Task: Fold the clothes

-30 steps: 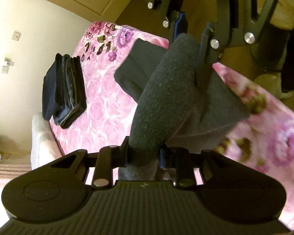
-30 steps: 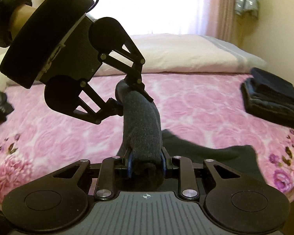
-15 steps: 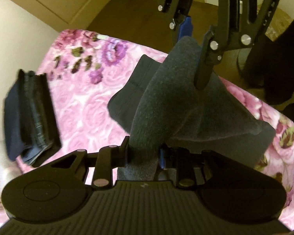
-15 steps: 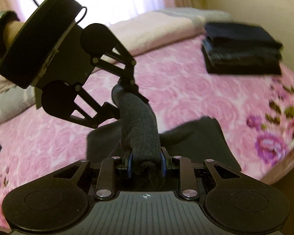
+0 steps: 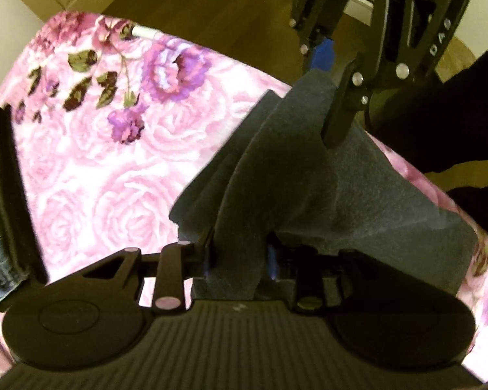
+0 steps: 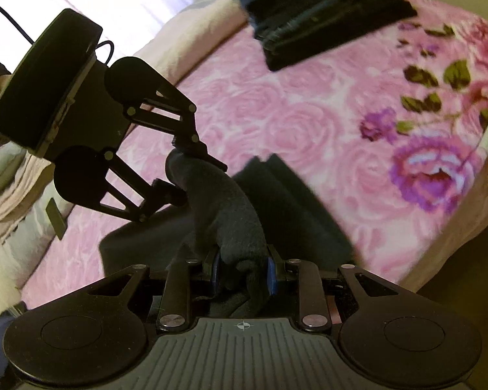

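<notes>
Two tongs, left tongs (image 5: 237, 260) and right tongs (image 6: 242, 276), each clamp one end of a dark grey garment (image 5: 309, 169), stretched between them above the bed (image 5: 114, 178); its lower part drapes onto the bedspread, folded stack (image 6: 325, 19) well apart.

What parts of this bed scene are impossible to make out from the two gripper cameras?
- What kind of garment the grey cloth is: bunched between the left gripper and right gripper in both views.
- How many pieces are in the folded dark stack: motion blur in the right wrist view, cut off by the edge in the left wrist view.
- The person: only a dark sleeve shows.
</notes>
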`<state>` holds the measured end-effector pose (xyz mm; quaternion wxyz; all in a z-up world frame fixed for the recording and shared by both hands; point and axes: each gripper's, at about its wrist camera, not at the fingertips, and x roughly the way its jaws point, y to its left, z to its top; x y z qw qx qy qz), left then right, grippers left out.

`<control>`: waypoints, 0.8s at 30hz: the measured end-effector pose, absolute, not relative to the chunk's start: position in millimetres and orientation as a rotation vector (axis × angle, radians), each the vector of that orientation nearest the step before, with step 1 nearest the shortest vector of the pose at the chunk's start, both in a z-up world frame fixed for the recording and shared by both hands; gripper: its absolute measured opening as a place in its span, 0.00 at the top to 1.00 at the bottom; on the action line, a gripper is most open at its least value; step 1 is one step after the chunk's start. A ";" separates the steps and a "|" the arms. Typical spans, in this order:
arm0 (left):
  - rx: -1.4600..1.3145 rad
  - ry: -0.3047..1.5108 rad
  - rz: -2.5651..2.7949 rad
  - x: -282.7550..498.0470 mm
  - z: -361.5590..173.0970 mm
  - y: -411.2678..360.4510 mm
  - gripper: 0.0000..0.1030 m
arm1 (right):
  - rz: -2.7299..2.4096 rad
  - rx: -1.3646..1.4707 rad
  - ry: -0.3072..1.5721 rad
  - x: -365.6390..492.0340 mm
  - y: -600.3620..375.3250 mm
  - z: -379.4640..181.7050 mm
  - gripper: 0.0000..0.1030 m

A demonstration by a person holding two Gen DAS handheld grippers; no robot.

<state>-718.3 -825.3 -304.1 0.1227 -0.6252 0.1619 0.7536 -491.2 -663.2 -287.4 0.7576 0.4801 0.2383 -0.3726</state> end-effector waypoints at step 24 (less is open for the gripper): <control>-2.098 -0.317 2.780 -585.2 -243.7 -833.0 0.51 | -0.838 0.887 0.585 -472.3 -659.7 -262.4 0.64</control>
